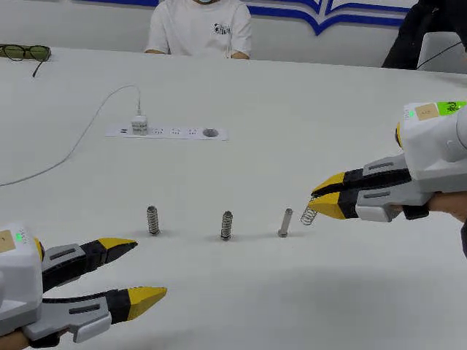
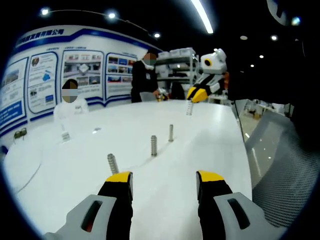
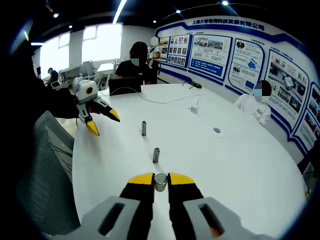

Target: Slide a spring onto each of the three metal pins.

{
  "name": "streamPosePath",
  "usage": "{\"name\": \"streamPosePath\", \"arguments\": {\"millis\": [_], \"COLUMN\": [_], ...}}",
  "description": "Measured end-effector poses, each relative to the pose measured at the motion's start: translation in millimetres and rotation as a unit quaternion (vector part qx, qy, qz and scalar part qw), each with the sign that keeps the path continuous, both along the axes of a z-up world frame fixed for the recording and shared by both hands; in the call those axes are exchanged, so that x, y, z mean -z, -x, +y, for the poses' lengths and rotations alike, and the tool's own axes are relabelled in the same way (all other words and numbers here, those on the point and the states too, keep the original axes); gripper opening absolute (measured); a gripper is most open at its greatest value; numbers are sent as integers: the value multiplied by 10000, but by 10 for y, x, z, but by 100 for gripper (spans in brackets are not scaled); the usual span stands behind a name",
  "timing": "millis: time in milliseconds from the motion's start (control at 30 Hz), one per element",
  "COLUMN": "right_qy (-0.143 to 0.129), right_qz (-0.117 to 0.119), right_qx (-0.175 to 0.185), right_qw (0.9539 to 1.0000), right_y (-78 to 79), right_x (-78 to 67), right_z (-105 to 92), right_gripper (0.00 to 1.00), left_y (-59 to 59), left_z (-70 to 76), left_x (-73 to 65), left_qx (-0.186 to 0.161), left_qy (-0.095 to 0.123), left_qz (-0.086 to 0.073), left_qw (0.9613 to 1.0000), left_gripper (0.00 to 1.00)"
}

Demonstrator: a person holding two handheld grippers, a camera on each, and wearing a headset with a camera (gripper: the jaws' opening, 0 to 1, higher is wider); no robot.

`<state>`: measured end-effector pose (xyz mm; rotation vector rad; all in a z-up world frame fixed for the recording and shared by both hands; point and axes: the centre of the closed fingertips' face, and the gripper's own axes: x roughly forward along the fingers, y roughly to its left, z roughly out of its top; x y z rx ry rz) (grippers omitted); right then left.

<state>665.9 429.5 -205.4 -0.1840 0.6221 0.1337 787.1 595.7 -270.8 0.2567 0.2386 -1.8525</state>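
Three upright pins stand in a row on the white table point(image 1: 292, 117). The left pin point(image 1: 152, 219) and the middle pin point(image 1: 226, 225) each carry a spring. The right pin point(image 1: 284, 222) is bare metal. My right gripper point(image 1: 316, 201) hovers just right of the bare pin, shut on a small spring point(image 1: 309, 214) that hangs at its tips. In the right gripper view, that spring point(image 3: 160, 181) sits pinched between the yellow tips. My left gripper point(image 1: 148, 268) is open at the near left with nothing in it, its jaws wide apart in its own view point(image 2: 165, 177).
A white power strip point(image 1: 166, 132) with a plugged charger and cable lies behind the pins. Glasses point(image 1: 25, 52) rest at the far left edge. A person in a white shirt point(image 1: 198, 28) sits across the table. A mesh chair point(image 2: 280, 150) stands beside the table.
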Motion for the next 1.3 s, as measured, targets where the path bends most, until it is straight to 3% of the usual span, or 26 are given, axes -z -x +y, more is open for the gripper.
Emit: {"name": "streamPosePath", "arguments": {"millis": [433, 767, 1300], "right_qy": [145, 81, -43], "right_qz": [95, 217, 302], "right_qx": [269, 335, 433], "right_qw": [9995, 9992, 9986], "right_y": [-176, -303, -370], "right_x": [94, 209, 362], "right_z": [-262, -339, -392], "right_gripper": [11, 11, 11], "left_y": [-93, -112, -122], "left_z": [24, 59, 79], "left_x": [-52, -27, 10], "left_qx": [-113, -139, -154], "left_qy": [60, 13, -66], "left_qz": [41, 80, 69], "left_qw": [9999, 9999, 9998], "left_gripper": [56, 58, 58]}}
